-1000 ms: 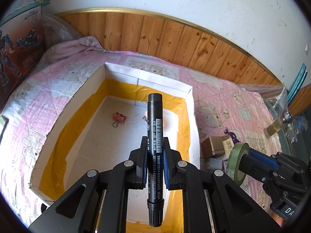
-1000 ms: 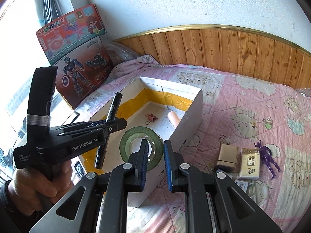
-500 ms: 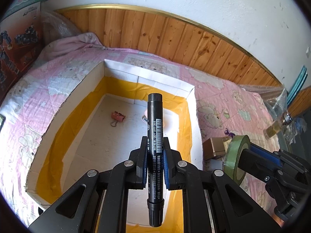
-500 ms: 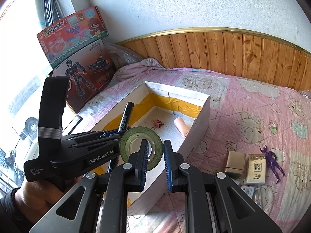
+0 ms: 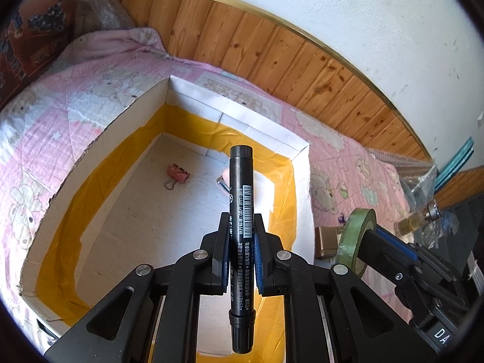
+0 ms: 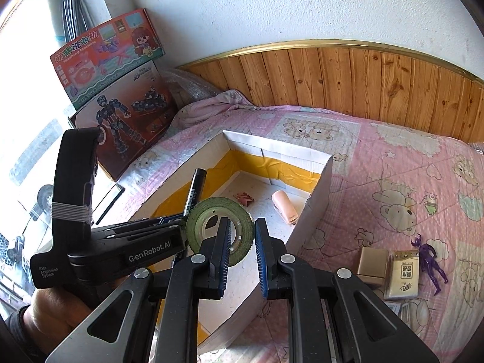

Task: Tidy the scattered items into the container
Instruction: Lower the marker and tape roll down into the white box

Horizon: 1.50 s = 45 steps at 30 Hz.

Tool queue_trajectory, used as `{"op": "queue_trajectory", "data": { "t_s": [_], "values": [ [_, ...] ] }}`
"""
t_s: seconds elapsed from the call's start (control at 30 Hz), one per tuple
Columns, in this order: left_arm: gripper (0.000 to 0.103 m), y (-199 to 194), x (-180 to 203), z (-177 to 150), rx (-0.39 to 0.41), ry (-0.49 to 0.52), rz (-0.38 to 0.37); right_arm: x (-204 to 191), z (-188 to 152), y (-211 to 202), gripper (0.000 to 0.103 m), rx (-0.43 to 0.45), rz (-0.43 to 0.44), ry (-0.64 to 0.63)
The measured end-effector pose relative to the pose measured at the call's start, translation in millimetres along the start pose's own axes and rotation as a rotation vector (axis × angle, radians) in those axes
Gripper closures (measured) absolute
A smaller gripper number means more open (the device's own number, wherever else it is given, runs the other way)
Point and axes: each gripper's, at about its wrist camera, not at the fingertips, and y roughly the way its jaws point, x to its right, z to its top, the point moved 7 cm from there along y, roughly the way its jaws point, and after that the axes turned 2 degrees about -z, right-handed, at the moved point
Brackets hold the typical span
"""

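Left claw (image 5: 241, 236) clenched on black marker (image 5: 241, 199), poised above open white box (image 5: 239, 121) on the bed. Right claw (image 6: 242, 236) pinching green tape roll (image 6: 220, 230) near box's right wall. Inside box: red binder clip (image 5: 177, 174), pink stapler (image 6: 283, 206).

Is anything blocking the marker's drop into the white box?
Nothing visible does. The marker, clamped in the left gripper, hangs over bare floor of the box; the binder clip lies off to the side.

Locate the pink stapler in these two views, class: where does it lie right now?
The pink stapler lies on the floor of the white box, close to its right wall in the right wrist view, just right of the red binder clip. In the left wrist view the marker mostly hides it.
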Motion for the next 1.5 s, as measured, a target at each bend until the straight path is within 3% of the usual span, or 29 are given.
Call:
{"op": "queue_trajectory", "data": {
  "t_s": [0.47, 0.73, 0.83, 1.23, 1.5],
  "values": [
    [0.090, -5.8, -39.5, 28.0, 0.056, -0.196, -0.050, 6.0, 10.7, 28.2, 0.086, -0.031, 0.006, -0.024],
    [0.090, -1.1, -53.7, 38.3, 0.073, -0.228, -0.029, 8.5, 9.5, 44.2, 0.086, -0.060, 0.005, -0.040],
    [0.090, 1.9, -54.2, 39.7, 0.080, -0.164, 0.068, 11.0, 9.2, 47.8, 0.086, -0.066, 0.004, -0.043],
    [0.090, 21.2, -58.7, 44.5, 0.050, -0.027, 0.212, -0.4, 12.0, 62.1, 0.086, -0.090, -0.038, -0.137],
    [0.090, 31.3, -63.3, 47.8, 0.030, -0.010, 0.218, -4.4, 18.1, 75.0, 0.086, -0.135, -0.072, -0.168]
  ]
}}
